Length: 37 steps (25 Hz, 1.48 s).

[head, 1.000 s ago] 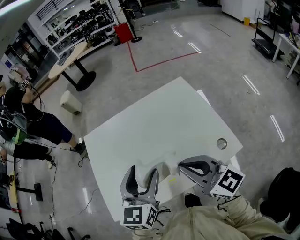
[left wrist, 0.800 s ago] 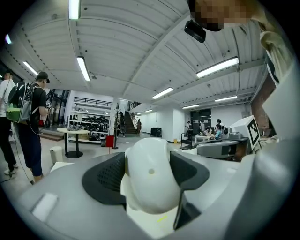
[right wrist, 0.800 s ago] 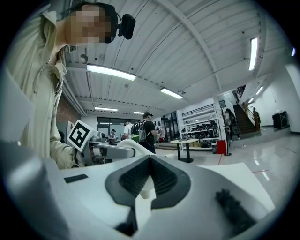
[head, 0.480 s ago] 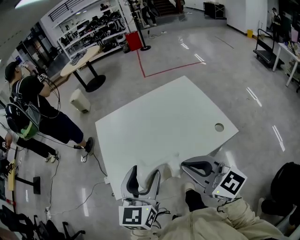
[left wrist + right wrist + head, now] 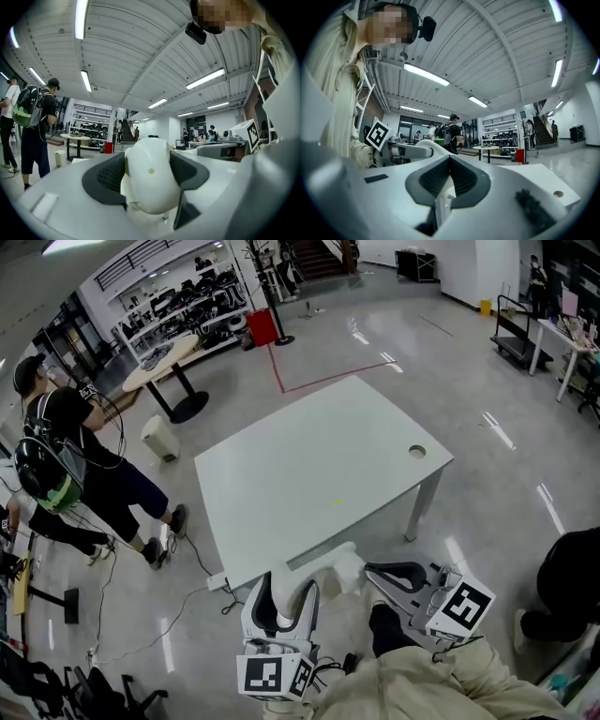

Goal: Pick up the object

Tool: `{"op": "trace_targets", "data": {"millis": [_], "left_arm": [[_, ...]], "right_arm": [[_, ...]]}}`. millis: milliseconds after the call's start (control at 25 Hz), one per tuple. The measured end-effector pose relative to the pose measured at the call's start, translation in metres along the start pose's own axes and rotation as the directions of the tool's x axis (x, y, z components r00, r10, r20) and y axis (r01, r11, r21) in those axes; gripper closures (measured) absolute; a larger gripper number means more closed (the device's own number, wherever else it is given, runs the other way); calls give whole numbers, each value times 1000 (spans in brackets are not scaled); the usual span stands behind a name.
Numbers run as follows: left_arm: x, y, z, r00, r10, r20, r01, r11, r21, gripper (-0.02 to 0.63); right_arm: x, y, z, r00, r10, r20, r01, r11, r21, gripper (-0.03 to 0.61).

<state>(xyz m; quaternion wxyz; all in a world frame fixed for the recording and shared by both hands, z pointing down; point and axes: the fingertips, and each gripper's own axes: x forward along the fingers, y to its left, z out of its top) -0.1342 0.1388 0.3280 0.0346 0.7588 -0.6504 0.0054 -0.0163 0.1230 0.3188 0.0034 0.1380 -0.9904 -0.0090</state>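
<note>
A smooth, rounded white object sits between the dark pads of my left gripper, which is shut on it. In the head view the left gripper holds this white object low, just off the near edge of the white table, over the floor. My right gripper hovers beside the object on its right; in its own view the right gripper has its pads together with nothing wide between them. The white object shows just beyond those jaws.
The table carries a small yellow mark and a round hole. A person with a backpack stands at the left by a white bin and a round table. A cable lies on the floor.
The head view has pulled back from the table. Both grippers, earlier over the table's near edge, now sit off it over the floor, with the white object held in the left gripper.
</note>
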Motion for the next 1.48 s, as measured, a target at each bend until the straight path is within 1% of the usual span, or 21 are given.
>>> {"op": "trace_targets", "data": {"millis": [120,320,560,760,840,1000,1200,1480], "left_arm": [[-25,-9,6,1000,8,13,-7,1000,-14,307],[-49,-22,18,999,17,48,-16,999,-34,307],[-51,-38,31,998,15,54,-12,999,-44,307],[-57,-56,38,998,3,68,1,998,-59,307],[-56,-63,40,997,2,71,2,998,-64,305],[-55,-73,44,997,0,72,4,998,-56,305],[-54,-83,51,997,-2,78,4,1000,-27,304],[-60,-88,52,996,-7,84,8,1000,-10,302]], "right_arm": [[-14,22,8,1000,1,1,-1,1000,-13,575],[-28,42,22,1000,3,19,-2,999,-35,575],[-45,41,34,1000,0,20,1,999,-50,575],[-64,44,47,998,-14,53,16,999,-30,575],[-71,43,50,998,-11,56,13,999,-37,575],[-81,41,53,998,-3,56,5,999,-45,576],[-90,39,58,998,0,69,3,999,-49,577],[-95,45,59,997,-1,78,5,999,-52,577]]}}
